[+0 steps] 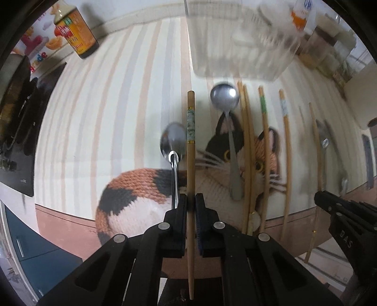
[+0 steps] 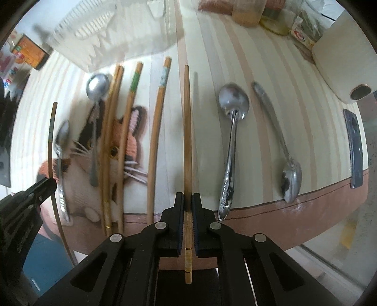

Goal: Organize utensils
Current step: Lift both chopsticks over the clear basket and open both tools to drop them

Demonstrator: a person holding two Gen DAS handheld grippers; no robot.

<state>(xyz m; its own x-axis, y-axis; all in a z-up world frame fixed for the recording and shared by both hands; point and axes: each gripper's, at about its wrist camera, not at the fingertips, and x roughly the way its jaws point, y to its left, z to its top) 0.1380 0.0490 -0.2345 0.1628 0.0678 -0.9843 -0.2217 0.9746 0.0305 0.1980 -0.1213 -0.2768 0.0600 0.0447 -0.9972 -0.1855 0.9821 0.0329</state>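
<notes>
My left gripper [image 1: 190, 200] is shut on a wooden chopstick with a patterned band [image 1: 191, 146], held above the cat-print mat [image 1: 99, 113]. A spoon [image 1: 173, 150] lies just left of it. My right gripper [image 2: 188, 200] is shut on a plain wooden chopstick [image 2: 187, 122], also held above the mat. Several chopsticks [image 2: 132, 122] and a spoon [image 2: 95, 94] lie on the mat between the grippers. Two more spoons [image 2: 232, 131] [image 2: 286, 164] lie right of the right gripper. A clear plastic utensil tray [image 1: 238, 40] stands at the far edge of the mat.
A dark sauce bottle [image 1: 75, 28] stands at the far left. A stovetop [image 1: 16, 131] is at the left. Jars and packets [image 2: 278, 16] crowd the far right, beside a white container [image 2: 341, 54]. The mat's brown front border [image 2: 294, 219] meets the table edge.
</notes>
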